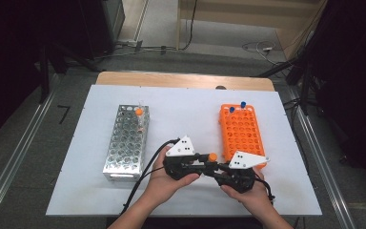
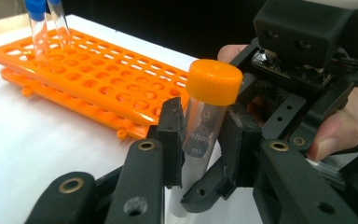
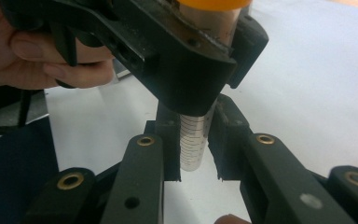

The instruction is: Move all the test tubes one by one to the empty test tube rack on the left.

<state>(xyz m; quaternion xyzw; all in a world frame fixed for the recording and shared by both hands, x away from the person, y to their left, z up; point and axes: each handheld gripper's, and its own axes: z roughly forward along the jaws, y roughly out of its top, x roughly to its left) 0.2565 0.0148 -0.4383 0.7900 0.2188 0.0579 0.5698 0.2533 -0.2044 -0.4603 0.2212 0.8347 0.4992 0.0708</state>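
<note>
Both grippers, left [image 1: 204, 161] and right [image 1: 214, 171], clamp orange-capped tube [image 2: 204, 122]; uneven pull could twist it loose.

A flat white board [image 1: 181, 129] lies on a light wooden table [image 1: 186, 79] and covers most of it. On the left part stands a shiny metal tube rack [image 1: 125, 141] with many round holes; one clear tube with an orange cap [image 1: 138, 111] stands in its far corner. On the right part lies an orange plastic rack [image 1: 240, 131]. Two clear tubes with blue caps [image 1: 237, 107] stand at its far end. Grey floor with cables [image 1: 171, 47] is behind the table.
</note>
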